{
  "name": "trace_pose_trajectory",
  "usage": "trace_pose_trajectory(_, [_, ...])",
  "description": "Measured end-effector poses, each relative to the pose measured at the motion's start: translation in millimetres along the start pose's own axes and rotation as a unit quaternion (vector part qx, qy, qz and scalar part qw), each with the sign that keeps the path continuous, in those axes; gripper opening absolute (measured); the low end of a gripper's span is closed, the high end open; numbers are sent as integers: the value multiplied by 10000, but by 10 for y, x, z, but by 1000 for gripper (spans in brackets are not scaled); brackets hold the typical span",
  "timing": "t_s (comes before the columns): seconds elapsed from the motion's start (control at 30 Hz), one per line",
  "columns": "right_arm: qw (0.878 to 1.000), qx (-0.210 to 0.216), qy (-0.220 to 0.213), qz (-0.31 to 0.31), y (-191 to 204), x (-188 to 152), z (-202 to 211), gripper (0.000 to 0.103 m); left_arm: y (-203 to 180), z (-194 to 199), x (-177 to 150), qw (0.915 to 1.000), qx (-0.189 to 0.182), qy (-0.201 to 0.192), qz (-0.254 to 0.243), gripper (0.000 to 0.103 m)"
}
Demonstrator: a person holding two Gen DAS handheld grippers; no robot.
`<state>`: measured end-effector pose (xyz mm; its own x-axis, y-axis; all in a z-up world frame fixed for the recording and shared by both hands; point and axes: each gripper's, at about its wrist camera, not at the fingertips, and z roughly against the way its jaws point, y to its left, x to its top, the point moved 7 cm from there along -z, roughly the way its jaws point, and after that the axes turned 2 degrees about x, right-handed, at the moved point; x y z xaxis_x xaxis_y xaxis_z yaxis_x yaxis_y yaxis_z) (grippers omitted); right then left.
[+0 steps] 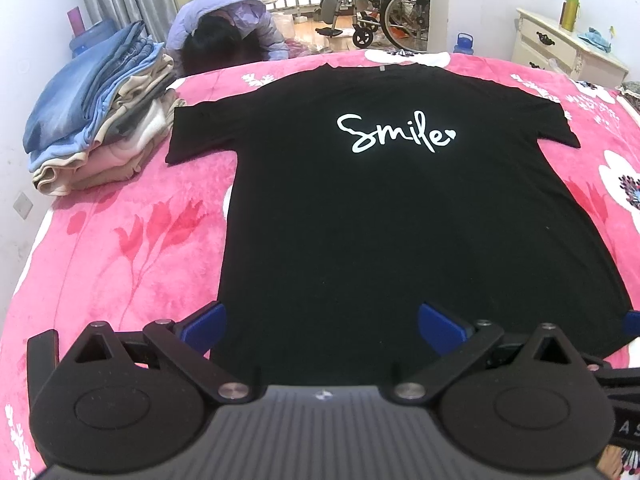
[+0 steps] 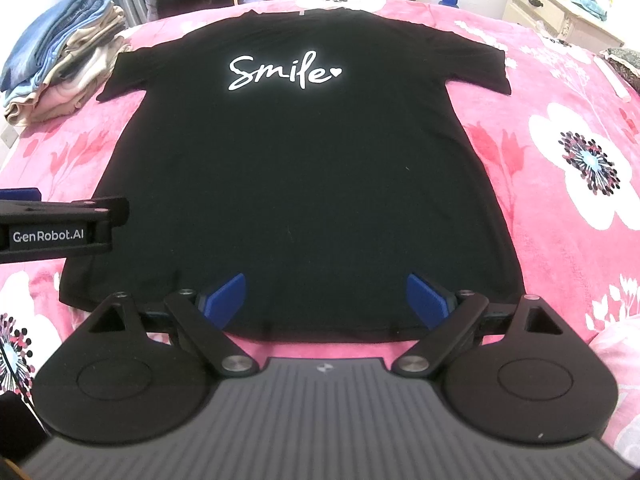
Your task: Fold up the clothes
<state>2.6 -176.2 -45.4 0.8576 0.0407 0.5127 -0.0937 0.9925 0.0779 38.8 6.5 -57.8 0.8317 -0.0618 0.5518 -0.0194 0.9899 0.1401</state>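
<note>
A black T-shirt (image 1: 360,208) with white "Smile" lettering lies spread flat on the pink flowered blanket (image 1: 120,240), collar at the far side, hem toward me. My left gripper (image 1: 322,322) hovers open over the hem's left part, blue pads wide apart, nothing between them. In the right wrist view the same T-shirt (image 2: 288,160) fills the middle. My right gripper (image 2: 326,300) is open just above the hem's middle. The left gripper's black body (image 2: 60,228) shows at the left edge there.
A pile of folded clothes (image 1: 100,120) sits at the bed's far left. A person in a lilac jacket (image 1: 228,28) bends down behind the bed. A wheelchair (image 1: 384,12) and a cream dresser (image 1: 568,52) stand beyond.
</note>
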Motion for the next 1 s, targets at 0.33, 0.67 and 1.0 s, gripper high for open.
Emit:
trace_pose_trajectory(0.33, [10000, -2, 30, -24, -45, 0, -10, 88, 10, 36, -12, 10000, 10, -11, -2, 103])
trace_pose_trajectory(0.67, [10000, -30, 8, -20, -16, -3, -5, 88, 24, 11, -11, 10000, 30, -9, -4, 103])
trace_pose_trajectory(1.0, [10000, -34, 15, -17, -12, -16, -5, 88, 28, 13, 2, 10000, 28, 5, 12, 103])
